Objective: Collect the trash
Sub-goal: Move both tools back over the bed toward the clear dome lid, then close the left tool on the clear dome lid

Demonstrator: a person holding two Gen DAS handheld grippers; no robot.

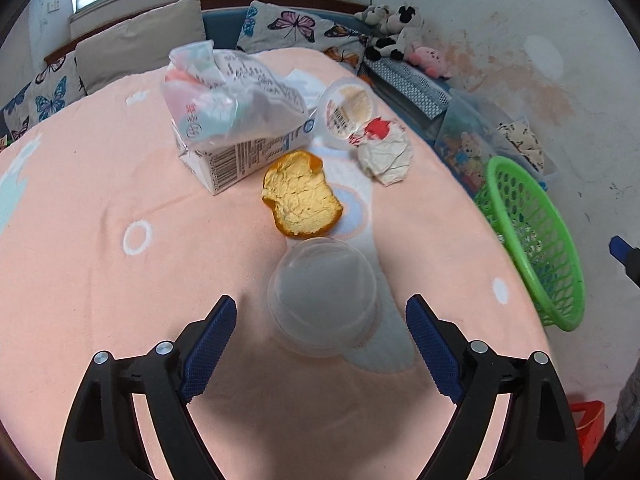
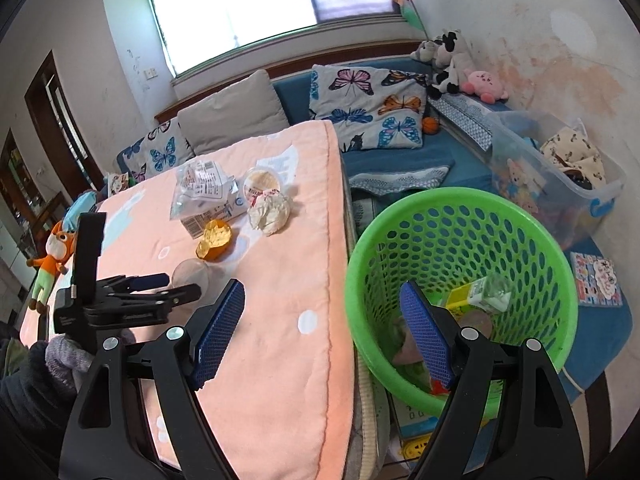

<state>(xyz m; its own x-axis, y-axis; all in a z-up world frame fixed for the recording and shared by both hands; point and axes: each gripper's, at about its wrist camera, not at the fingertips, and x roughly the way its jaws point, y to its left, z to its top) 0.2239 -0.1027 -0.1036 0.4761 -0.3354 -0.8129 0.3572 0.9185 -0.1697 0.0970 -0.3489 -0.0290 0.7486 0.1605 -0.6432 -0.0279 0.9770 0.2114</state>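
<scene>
Left hand-held gripper gapes around clear cup; right hand-held gripper — agape — above green basket.

Lighting: daylight, bright, from the window, which is blown out to white glare. Shadows: soft, short, falling toward the camera beside the orange peel and clear cup. Focus: sharp centrally. Distortion: strong fisheye curvature, black vignette at corners; slight softness toward the rims.
</scene>
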